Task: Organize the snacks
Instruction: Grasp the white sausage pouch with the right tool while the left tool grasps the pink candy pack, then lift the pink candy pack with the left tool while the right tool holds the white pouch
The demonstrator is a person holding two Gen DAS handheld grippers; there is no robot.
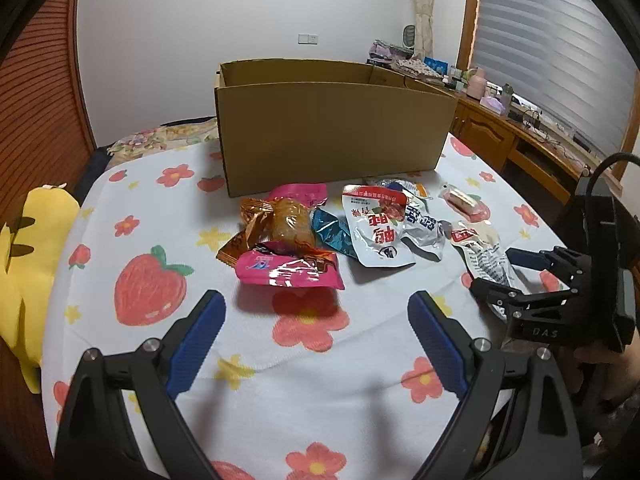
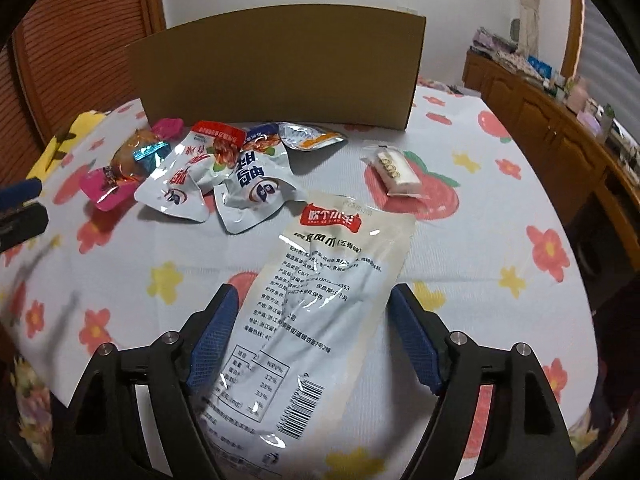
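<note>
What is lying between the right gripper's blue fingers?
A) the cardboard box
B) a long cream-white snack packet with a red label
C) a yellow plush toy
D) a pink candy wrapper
B: in the right wrist view, the long cream-white snack packet lies on the flowered cloth between the open fingers of the right gripper, not yet squeezed.

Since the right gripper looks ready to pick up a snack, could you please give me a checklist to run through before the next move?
1. Cream packet between right gripper fingers: ok.
2. Right jaws closed on packet: not ok, both pads stand apart.
3. Left gripper open and empty: ok.
4. Cardboard box open on top: ok.
5. Box contents: cannot tell.
6. Small white snack apart from the packet: ok.
</note>
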